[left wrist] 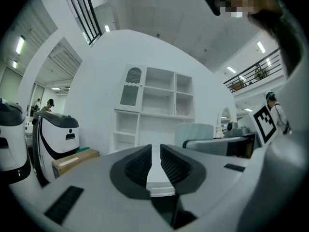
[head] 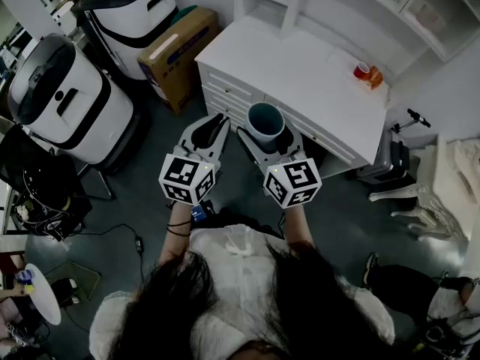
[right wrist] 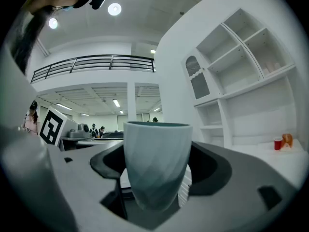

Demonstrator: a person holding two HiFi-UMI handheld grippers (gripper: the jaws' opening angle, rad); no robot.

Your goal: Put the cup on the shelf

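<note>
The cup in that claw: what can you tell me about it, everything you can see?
The cup is a handleless tumbler, pale blue-grey deepening to teal toward its narrower base, with faint diagonal facets and a matte, ceramic look. Seen from above, it appears empty. It stands upright, clamped at its sides by the right gripper, held in the air before the white cabinet, not yet shelved.

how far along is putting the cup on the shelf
Done: the cup is picked up, upright and clamped in the right gripper's jaws. In hand: it is held in the air in front of the white shelf unit, not on any shelf. Left: reach a shelf, set it down and open the jaws. The left gripper is shut and empty.
</note>
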